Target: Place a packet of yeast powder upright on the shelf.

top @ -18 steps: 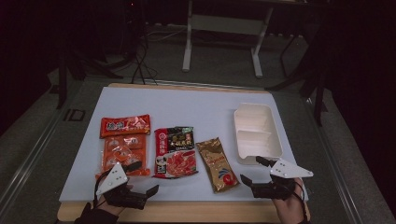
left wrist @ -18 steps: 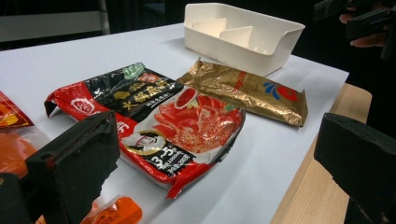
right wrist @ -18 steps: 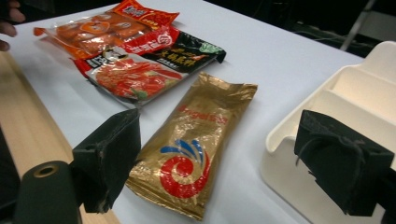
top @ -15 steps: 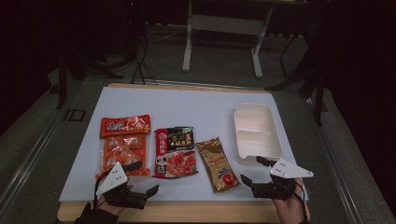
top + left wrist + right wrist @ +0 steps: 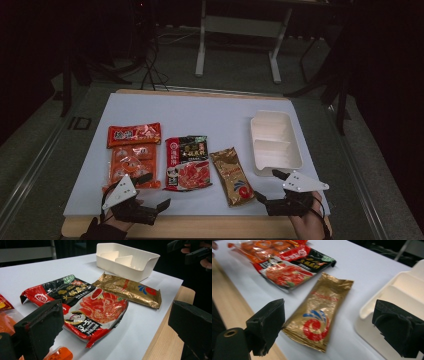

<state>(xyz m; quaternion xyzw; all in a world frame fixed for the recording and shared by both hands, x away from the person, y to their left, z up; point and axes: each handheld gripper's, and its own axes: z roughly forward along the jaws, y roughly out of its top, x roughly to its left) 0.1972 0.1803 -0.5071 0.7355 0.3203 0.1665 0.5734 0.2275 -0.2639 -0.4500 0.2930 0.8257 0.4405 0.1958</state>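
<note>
Three food packets lie side by side on the white mat [image 5: 200, 112]: an orange one [image 5: 132, 155] at the left, a red and black one [image 5: 187, 162] in the middle and a gold one [image 5: 232, 175] on the right. My left gripper [image 5: 156, 191] hovers open at the front edge, just below the orange packet. In the left gripper view its jaws [image 5: 116, 312] frame the red and black packet [image 5: 82, 305], touching nothing. My right gripper [image 5: 266, 184] is open too, beside the gold packet's near end. In the right gripper view the gold packet [image 5: 322, 310] lies between the spread jaws, untouched.
A white divided tray [image 5: 275, 142] stands empty at the mat's right side, close behind the right gripper. The mat rests on a wooden tabletop [image 5: 200, 227] whose front strip shows bare. Dark floor, cables and a metal stand [image 5: 240, 30] lie beyond the table.
</note>
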